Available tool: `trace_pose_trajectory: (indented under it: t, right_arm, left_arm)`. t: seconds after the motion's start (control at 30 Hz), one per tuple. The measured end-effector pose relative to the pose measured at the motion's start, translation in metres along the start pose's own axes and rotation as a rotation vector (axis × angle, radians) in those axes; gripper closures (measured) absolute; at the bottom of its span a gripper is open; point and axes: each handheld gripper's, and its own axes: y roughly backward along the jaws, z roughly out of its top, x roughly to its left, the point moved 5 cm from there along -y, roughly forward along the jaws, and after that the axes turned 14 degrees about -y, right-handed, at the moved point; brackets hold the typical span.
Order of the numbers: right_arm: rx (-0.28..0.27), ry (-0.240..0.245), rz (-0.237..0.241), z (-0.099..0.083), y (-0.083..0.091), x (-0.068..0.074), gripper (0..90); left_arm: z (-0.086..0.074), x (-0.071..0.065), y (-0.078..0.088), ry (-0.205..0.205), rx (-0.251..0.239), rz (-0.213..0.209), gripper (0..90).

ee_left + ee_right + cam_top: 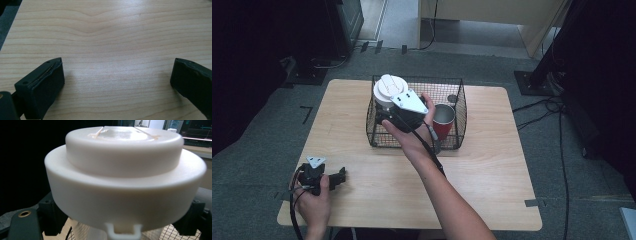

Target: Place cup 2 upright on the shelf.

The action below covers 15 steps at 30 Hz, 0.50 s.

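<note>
Over the wire basket (458, 100) I am holding the right gripper (404, 111), jaws clamped on the white-lidded container (125, 182); its long axis is standing upright, lid uppermost, above the basket's left half, red cup (443, 120) just beside; left gripper (117, 82) is resting well apart at the table's (492, 165) near-left edge, jaws spread wide, nothing between them.

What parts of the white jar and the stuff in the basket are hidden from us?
- Tall container with white plastic lid: body below the lid cut off in the right gripper view; hidden behind the right claw in the high view.
- Red cup contents: too small, high view.
- Black wire basket floor: partly hidden by the hand.
</note>
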Motion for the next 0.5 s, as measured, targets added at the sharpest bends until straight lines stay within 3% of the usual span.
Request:
trace_pose_trajectory:
  t: [0.5]
  right_arm:
    - [0.013, -0.011, -0.039, -0.015, -0.038, -0.019, 16.4]
  left_arm:
    - [0.0, 0.0, 0.0, 0.002, -0.002, 0.001, 0.0]
